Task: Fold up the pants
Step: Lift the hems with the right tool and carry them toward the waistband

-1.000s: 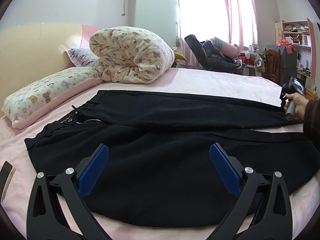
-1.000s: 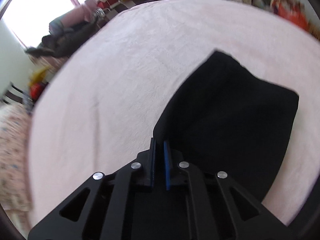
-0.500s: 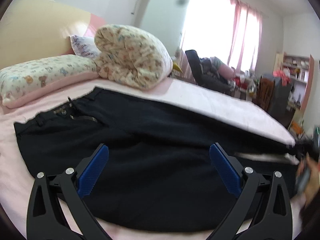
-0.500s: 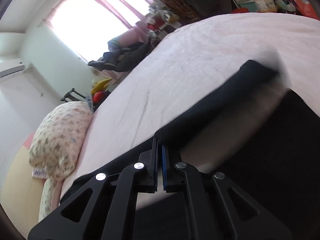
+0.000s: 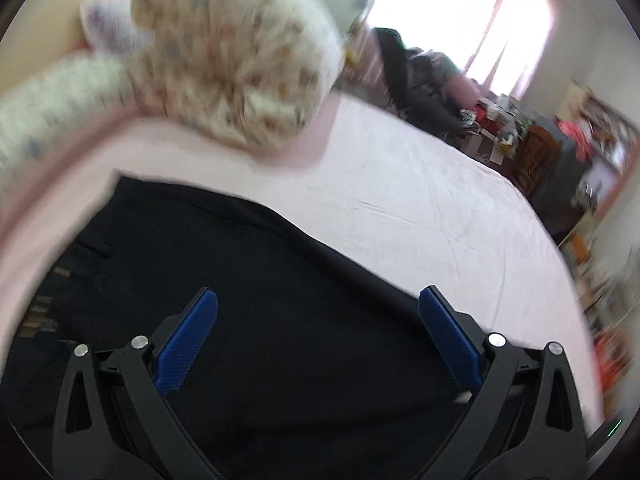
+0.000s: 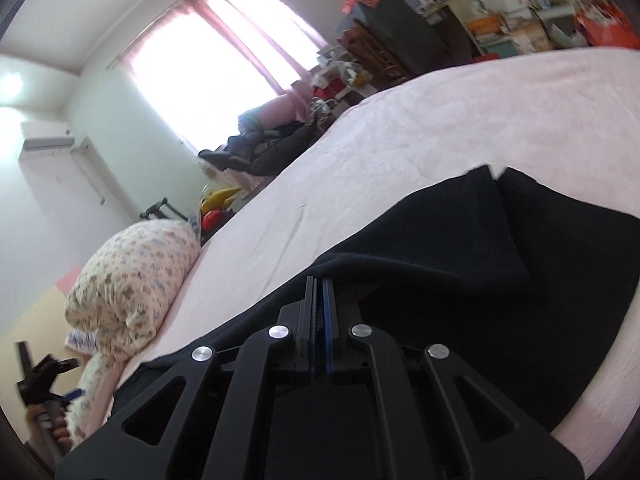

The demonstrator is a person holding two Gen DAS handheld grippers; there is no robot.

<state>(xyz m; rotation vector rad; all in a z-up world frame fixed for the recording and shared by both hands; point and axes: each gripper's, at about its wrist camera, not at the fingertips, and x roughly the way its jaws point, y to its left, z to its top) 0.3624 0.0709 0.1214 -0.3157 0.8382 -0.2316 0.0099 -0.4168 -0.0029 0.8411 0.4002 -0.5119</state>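
Note:
Black pants (image 5: 280,280) lie spread on a pink bed (image 5: 400,200); the waistband with metal fittings is at the left. My left gripper (image 5: 318,308) is open and empty, hovering over the upper part of the pants. My right gripper (image 6: 319,292) is shut on the pants (image 6: 520,280), pinching a raised fold of one leg; the leg end lies folded over the other leg near the bed's right side. The left gripper also shows in the right wrist view (image 6: 44,372), far left, held in a hand.
A rolled flowered quilt (image 5: 228,60) and a long pillow (image 5: 48,92) lie at the head of the bed. A chair heaped with clothes (image 5: 420,80), a dresser (image 5: 552,160) and shelves stand beyond the far edge, under the window.
My right gripper has carried the pinched leg up and across onto the other leg. My left gripper has tilted and moved in closer over the pants; its view is blurred.

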